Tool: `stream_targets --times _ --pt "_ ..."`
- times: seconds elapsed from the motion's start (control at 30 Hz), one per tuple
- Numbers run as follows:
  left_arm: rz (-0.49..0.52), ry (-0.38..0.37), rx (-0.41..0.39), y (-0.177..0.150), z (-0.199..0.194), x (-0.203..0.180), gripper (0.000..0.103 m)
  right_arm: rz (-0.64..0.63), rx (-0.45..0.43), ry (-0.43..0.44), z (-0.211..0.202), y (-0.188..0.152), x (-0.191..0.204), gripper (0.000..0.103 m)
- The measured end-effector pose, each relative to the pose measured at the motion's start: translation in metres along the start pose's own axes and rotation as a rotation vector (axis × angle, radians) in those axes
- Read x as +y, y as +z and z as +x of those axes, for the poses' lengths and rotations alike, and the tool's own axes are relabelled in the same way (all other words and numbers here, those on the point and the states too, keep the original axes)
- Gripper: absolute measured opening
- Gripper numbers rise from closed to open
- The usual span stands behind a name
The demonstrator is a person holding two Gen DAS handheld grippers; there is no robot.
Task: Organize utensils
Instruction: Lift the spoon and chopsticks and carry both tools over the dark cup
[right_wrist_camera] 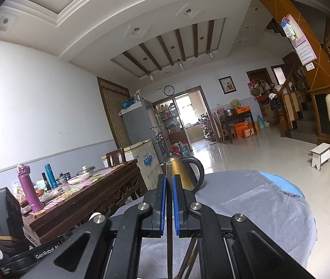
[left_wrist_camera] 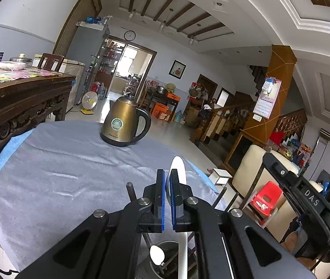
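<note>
My left gripper [left_wrist_camera: 167,172] is shut on a white utensil [left_wrist_camera: 178,165]; its broad end sticks up above the blue pads and its slim handle runs down toward a metal holder cup [left_wrist_camera: 189,265] just below. A shiny spoon [left_wrist_camera: 157,254] and a dark stick [left_wrist_camera: 130,191] stand in that cup. My right gripper [right_wrist_camera: 169,177] is shut on a dark slim utensil [right_wrist_camera: 169,244], like a chopstick, held upright between its pads. Brown sticks [right_wrist_camera: 188,255] show beneath it. The right gripper's black body [left_wrist_camera: 304,197] is at the right of the left wrist view.
A round table with a grey cloth [left_wrist_camera: 60,174] carries a brass kettle [left_wrist_camera: 125,123], also in the right wrist view as the kettle [right_wrist_camera: 184,169]. A dark wooden table [right_wrist_camera: 83,193] with bottles and dishes stands left. A cream armchair [left_wrist_camera: 251,169], red child's chair [left_wrist_camera: 267,197] and white stool [right_wrist_camera: 320,155] are right.
</note>
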State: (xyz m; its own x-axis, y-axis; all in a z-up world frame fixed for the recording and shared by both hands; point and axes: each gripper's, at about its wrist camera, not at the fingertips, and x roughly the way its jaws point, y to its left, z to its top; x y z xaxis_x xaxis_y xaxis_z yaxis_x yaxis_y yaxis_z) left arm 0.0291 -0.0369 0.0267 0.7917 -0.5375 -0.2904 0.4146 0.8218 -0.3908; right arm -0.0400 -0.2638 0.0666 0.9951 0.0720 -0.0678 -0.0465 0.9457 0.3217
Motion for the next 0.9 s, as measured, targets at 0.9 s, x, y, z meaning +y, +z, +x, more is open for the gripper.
stream_targets --times 0.9 --pt "0.055 0.025 -0.17 -0.038 0.033 -0.019 0.004 0.039 0.13 0.014 0.012 -0.039 -0.032 0.007"
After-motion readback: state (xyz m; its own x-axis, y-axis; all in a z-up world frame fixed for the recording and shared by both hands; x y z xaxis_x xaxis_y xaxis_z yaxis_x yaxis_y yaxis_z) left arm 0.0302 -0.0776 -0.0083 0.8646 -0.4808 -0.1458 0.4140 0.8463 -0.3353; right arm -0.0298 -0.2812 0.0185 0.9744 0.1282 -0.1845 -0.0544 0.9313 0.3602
